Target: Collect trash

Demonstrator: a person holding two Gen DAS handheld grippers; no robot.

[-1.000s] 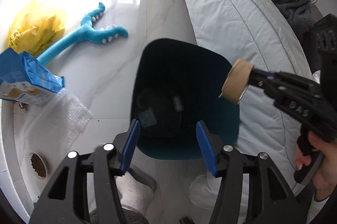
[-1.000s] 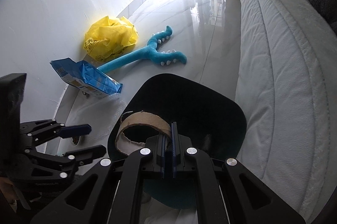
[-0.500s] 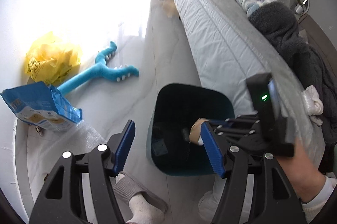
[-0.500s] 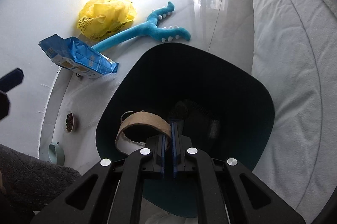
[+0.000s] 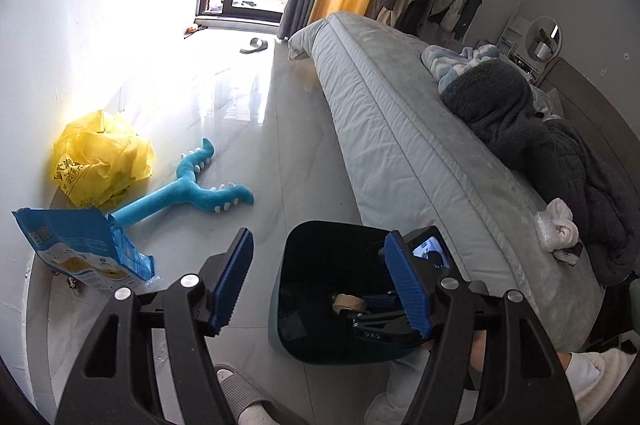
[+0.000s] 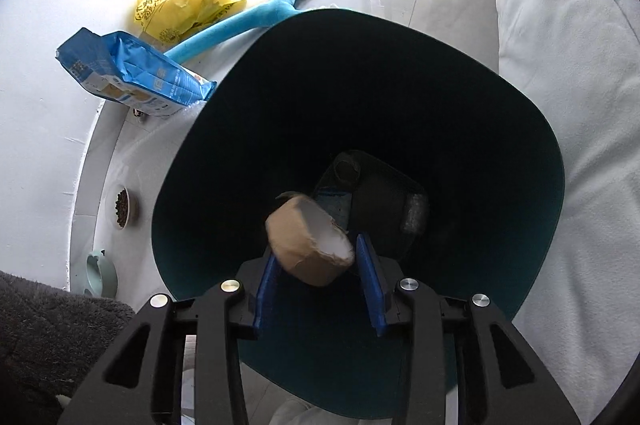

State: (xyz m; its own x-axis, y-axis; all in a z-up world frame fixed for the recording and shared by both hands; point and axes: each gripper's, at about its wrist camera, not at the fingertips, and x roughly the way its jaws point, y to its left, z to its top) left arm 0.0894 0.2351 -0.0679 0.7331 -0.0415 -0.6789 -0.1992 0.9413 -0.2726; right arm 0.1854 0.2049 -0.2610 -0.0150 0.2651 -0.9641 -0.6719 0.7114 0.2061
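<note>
Left wrist view: left tool (image 5: 318, 281) empty, jaws opening, above the dark teal plastic bin (image 5: 280, 313) between the grey bed (image 5: 420, 153) and open floor.

Right wrist view: right tool (image 6: 320, 261) opening over the bin; brown cardboard tape core (image 6: 308, 245) between the pads, seemingly loose. Light, stiff; pinch its wall.

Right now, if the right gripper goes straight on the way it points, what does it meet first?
Probably the brown cardboard tape roll, loose between the opening jaws of the right gripper. Beyond it lie dark trash pieces at the bottom of the dark teal plastic bin; depth is unclear.
</note>
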